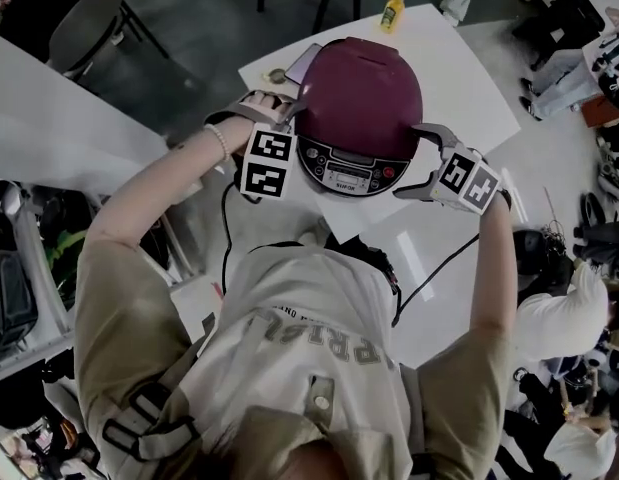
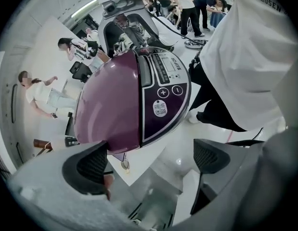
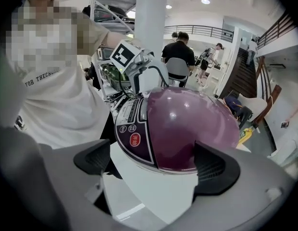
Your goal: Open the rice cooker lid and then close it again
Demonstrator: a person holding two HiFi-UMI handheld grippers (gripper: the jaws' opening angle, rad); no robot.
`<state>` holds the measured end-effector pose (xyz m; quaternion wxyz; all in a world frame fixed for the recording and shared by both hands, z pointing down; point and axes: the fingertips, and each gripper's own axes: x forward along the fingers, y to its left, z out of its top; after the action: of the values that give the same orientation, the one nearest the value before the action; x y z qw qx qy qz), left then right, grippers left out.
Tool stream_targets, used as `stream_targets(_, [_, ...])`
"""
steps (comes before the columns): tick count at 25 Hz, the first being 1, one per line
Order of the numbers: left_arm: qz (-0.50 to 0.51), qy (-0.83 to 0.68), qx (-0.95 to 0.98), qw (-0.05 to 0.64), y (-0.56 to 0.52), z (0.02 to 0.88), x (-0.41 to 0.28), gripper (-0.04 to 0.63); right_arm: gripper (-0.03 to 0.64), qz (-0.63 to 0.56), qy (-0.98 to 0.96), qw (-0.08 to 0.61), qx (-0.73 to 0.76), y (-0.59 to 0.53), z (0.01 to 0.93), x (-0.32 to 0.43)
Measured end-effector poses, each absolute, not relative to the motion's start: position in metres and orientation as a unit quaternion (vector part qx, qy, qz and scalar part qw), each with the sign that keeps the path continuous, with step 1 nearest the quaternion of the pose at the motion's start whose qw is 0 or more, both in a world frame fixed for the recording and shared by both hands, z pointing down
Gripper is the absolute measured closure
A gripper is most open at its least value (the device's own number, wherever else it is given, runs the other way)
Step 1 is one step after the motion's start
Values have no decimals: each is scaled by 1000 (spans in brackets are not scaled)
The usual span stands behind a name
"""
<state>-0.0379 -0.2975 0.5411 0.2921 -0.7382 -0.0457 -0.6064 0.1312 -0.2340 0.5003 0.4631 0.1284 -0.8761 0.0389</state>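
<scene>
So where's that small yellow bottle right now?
In the head view, the small yellow bottle sits at the white table's far edge, beyond the round maroon rice cooker.

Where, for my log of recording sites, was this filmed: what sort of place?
Likely an open lab or workshop hall, not a home kitchen: the rice cooker sits on a white table, other people stand about, and a staircase rises behind.

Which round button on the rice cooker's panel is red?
The red button, lowest on the rice cooker panel in the right gripper view; the two buttons above it are pale.
</scene>
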Motion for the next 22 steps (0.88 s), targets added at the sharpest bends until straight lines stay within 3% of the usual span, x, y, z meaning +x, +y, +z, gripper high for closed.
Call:
stream_targets(11, [-632,-83,-703,317,-300,546,-44,5,83,39,-862,495,99,-229,504,130])
stream_targets(17, [-656,-111,-665,339,-307,546,-47,3,84,22,-813,579,63,-228,514,138])
stream_targets(22, [-656,-113,-668,332,-304,548,-47,3,84,15,-795,603,63,-225,521,138])
